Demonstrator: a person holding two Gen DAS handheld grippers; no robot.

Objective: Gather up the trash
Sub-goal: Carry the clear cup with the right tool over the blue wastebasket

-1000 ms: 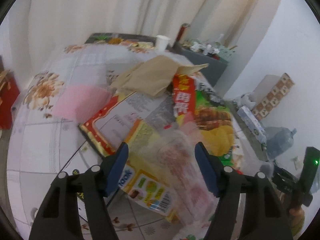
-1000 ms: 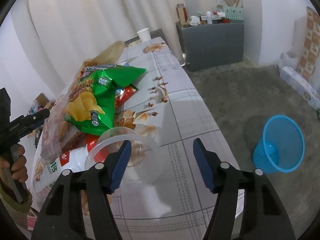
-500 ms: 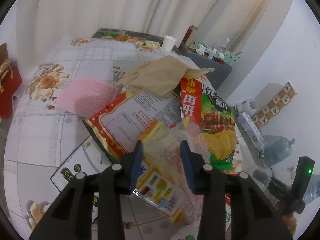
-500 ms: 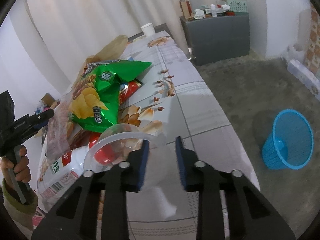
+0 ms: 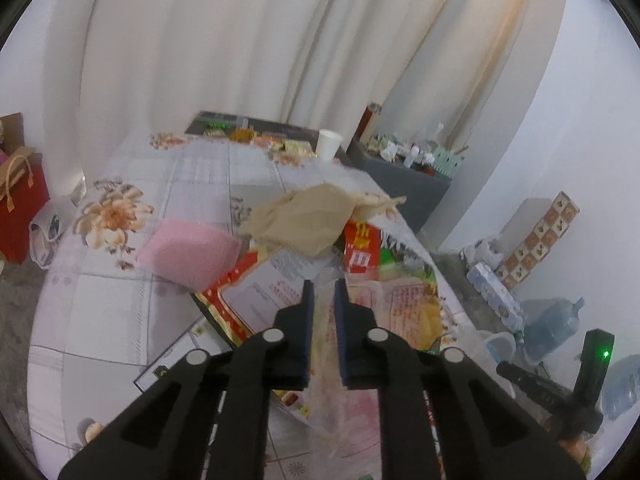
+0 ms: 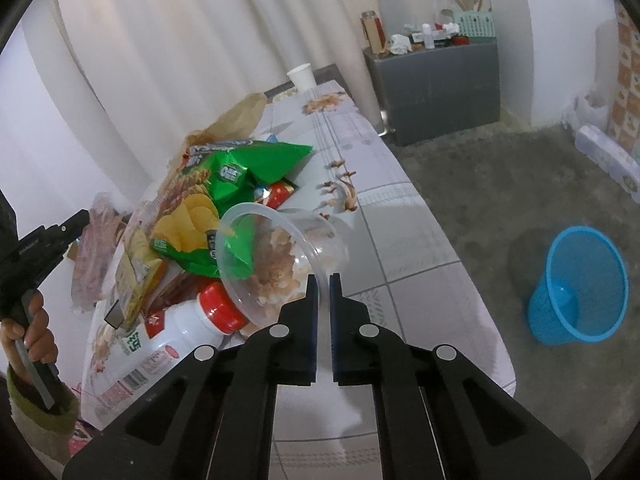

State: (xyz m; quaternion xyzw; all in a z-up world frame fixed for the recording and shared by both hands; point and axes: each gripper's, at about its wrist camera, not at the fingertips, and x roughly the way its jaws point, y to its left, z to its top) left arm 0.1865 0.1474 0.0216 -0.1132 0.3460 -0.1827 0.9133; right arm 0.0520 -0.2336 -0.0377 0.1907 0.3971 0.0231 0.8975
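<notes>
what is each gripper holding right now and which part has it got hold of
The left gripper pinches a clear plastic wrapper by a bunched fold. The right gripper clamps the wall of a clear plastic cup, tilting it.

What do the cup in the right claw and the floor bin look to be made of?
Cup: thin clear plastic, glossy; the green chip bag shows through its wall. Bin: blue plastic, apparently mesh-walled, somewhat shiny. Right claw pinches the cup's wall.

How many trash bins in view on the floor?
1. A blue plastic mesh bin stands on the grey floor beside the table's long edge in the right wrist view. Others may sit outside both views.
</notes>
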